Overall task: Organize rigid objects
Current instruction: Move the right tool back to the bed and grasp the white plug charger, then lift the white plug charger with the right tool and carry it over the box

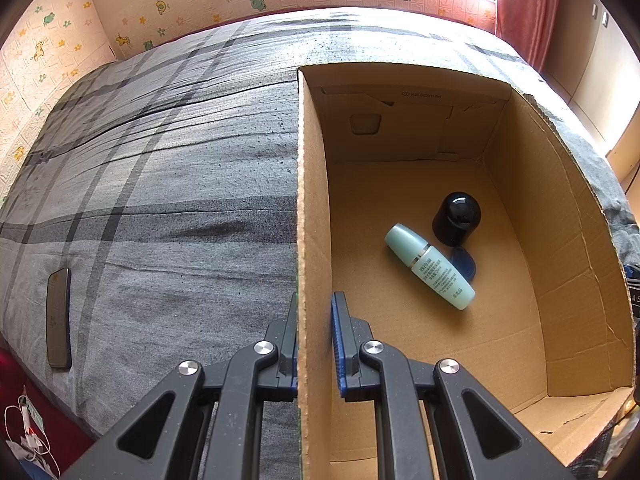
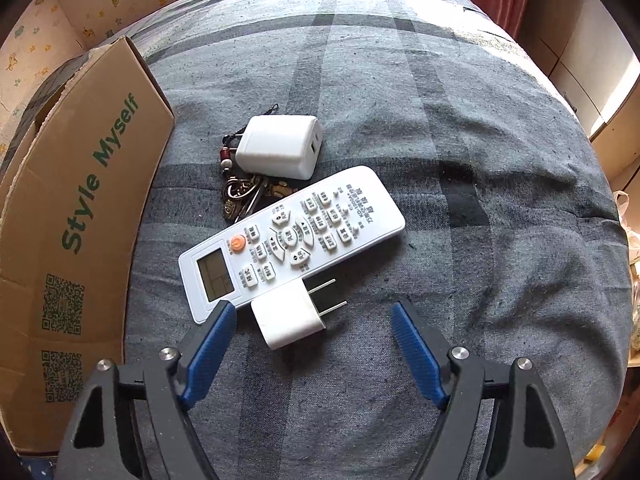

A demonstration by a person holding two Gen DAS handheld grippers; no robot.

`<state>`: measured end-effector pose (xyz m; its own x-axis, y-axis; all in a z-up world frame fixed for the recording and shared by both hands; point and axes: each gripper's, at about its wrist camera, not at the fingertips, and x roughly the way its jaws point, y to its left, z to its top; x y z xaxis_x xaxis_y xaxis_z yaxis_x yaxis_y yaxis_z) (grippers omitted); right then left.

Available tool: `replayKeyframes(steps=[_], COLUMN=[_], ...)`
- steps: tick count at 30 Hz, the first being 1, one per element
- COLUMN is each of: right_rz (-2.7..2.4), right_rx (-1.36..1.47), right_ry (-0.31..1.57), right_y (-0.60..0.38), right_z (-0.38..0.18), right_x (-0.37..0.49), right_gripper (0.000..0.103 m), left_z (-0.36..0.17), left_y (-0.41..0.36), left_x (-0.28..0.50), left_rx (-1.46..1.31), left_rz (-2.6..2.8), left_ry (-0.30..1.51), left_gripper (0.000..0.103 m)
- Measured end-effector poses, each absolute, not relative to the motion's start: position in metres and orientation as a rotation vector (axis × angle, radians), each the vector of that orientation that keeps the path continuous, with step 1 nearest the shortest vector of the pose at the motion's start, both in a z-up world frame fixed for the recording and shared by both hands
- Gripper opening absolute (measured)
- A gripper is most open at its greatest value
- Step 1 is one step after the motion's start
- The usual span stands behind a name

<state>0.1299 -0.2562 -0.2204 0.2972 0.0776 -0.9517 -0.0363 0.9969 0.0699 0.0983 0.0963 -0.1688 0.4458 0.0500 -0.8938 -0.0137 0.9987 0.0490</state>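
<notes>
Two chargers [image 2: 291, 317] [image 2: 279, 147], one remote [image 2: 292, 236], one keyring [image 2: 240, 196] on bed [image 2: 460, 160] beside box [image 1: 520, 208]. Right claw [image 2: 312, 330] agape around plug charger, untouched; left claw [image 1: 316, 332] clamps box wall.

Cardboard box [image 1: 316, 208], open-topped, on the bed: inside, on its floor, a pale green bottle [image 1: 430, 266] lying flat, touching a black domed cap [image 1: 456, 218] and a blue lid [image 1: 464, 264]. Outside, beside the box's printed wall: white remote [image 2: 292, 240], face up; small white plug [image 2: 292, 318] at its screen end; larger white charger [image 2: 280, 148] over a bunch of keys [image 2: 244, 196].
</notes>
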Motion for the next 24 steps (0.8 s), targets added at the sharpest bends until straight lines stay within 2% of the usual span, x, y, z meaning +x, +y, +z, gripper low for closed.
replayKeyframes(steps=[3,4,5,7,24], right_rz=[0.094,0.101,0.108,0.118,0.106], right_rx=[0.043,0.044,0.045,0.032,-0.014], right_ry=[1.274,1.275,1.274,1.274,1.251], right_y=[-0.253,-0.252,-0.251,-0.247,-0.235], right_z=[-0.223,-0.223,-0.222,-0.221,-0.185], right_x=[0.13,0.129,0.129,0.128,0.112], right_gripper=[0.074,0.064,0.051,0.041,0.041], left_z=[-0.169,-0.169,-0.169,-0.169,-0.169], left_y=[0.096,0.096,0.096,0.096,0.096], left_x=[0.099,0.099,0.099,0.099,0.099], left_rx=[0.037,0.037,0.037,0.037,0.037], left_rz=[0.04,0.04,0.04,0.04,0.04], left_ry=[1.108,1.108,1.108,1.108,1.109], left_gripper=[0.013,0.013,0.013,0.013,0.013])
